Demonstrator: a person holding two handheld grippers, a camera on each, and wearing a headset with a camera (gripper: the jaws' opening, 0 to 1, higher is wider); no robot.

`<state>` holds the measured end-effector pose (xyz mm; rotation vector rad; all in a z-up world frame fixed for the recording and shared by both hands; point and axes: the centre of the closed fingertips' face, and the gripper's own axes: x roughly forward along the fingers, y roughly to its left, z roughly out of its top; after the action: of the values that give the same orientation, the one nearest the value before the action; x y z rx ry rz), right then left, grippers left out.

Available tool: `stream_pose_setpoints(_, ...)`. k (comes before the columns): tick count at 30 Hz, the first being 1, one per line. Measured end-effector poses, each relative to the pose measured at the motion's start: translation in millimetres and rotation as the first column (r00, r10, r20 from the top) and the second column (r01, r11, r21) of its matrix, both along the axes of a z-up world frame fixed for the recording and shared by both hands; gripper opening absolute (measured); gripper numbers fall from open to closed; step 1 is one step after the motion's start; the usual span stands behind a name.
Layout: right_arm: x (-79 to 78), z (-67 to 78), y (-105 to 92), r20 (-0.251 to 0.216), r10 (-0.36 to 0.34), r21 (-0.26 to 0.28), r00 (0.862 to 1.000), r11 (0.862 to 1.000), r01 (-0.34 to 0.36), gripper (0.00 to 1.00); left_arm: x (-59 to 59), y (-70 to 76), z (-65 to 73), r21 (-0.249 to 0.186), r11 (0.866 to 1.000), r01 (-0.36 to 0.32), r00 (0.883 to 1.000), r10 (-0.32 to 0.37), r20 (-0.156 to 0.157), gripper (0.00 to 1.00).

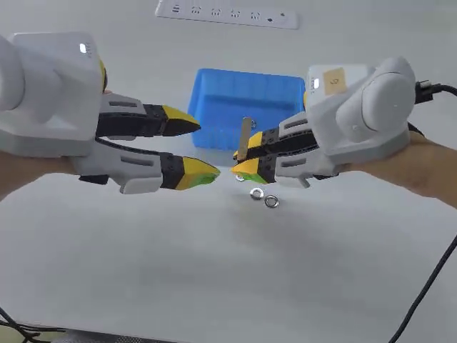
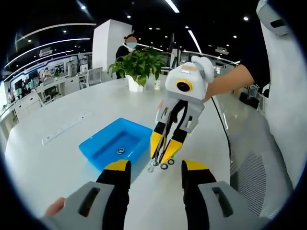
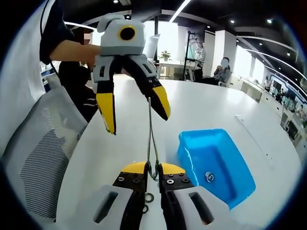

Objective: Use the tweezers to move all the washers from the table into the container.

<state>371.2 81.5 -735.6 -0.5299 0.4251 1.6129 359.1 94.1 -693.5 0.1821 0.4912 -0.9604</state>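
Observation:
My right gripper (image 1: 239, 163) is shut on a pair of thin metal tweezers (image 1: 245, 139), just in front of the blue container (image 1: 243, 96). The tweezers (image 3: 151, 139) rise from between its jaws (image 3: 153, 168). Two washers (image 1: 256, 193) (image 1: 271, 202) lie on the white table below its tips, and a third (image 1: 240, 178) sits just under them. One washer (image 3: 209, 177) lies inside the container (image 3: 230, 189). My left gripper (image 1: 205, 148) hangs open and holds nothing, facing the right gripper (image 2: 165, 146) from the left. Loose washers (image 2: 164, 166) lie beyond my left gripper (image 2: 156, 167).
A white power strip (image 1: 227, 13) lies at the table's far edge behind the container. A black cable (image 1: 428, 286) trails down the right side. A potted plant (image 2: 139, 64) stands on the far table, and a mesh chair (image 3: 43, 143) is beside the bench.

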Motion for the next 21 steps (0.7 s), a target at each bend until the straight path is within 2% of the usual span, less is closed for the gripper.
stream_pose_setpoints(1, 0.2, 4.2, -1.2, -0.015, -0.016, 0.010, 1.000, 1.000, 0.016, 0.10, -1.5, -0.8, 1.0, -0.006, 1.000, -0.002, 1.000, 0.002, -0.003, 0.48)
stream_pose_setpoints(5, 2.8, 17.7, -5.4, -0.007, -0.040, 0.029, 0.999, 0.999, 0.040, 0.10, -4.1, 1.8, 0.2, -0.010, 1.000, -0.023, 1.000, 0.023, -0.013, 0.54)
stream_pose_setpoints(8, 4.9, 33.4, -7.0, -0.013, -0.062, 0.073, 0.998, 0.995, 0.063, 0.10, -7.5, 2.7, -0.7, 0.000, 0.999, -0.038, 0.999, 0.038, -0.020, 0.56)
stream_pose_setpoints(10, 6.2, 39.7, -9.7, 0.004, -0.062, 0.077, 0.998, 0.995, 0.062, 0.10, -8.8, 3.6, 1.2, 0.000, 0.999, -0.050, 0.999, 0.050, -0.008, 0.58)
stream_pose_setpoints(13, 11.6, 48.5, -13.5, 0.017, -0.070, 0.083, 0.997, 0.994, 0.068, 0.10, -8.7, 6.6, 1.1, -0.011, 0.997, -0.073, 0.997, 0.072, -0.008, 0.62)
stream_pose_setpoints(14, 15.6, 50.8, -15.6, 0.037, -0.071, 0.075, 0.997, 0.995, 0.068, 0.10, -8.8, 6.9, 0.3, -0.011, 0.997, -0.078, 0.997, 0.078, -0.009, 0.63)
stream_pose_setpoints(19, 37.1, 61.6, -18.2, 0.057, -0.093, 0.090, 0.994, 0.992, 0.088, 0.10, -9.9, 8.0, -2.8, -0.022, 0.994, -0.110, 0.994, 0.109, -0.023, 0.68)
stream_pose_setpoints(21, 47.0, 64.8, -17.4, 0.079, -0.106, 0.092, 0.991, 0.991, 0.099, 0.10, -10.5, 8.1, -3.1, -0.025, 0.993, -0.113, 0.993, 0.113, -0.026, 0.68)
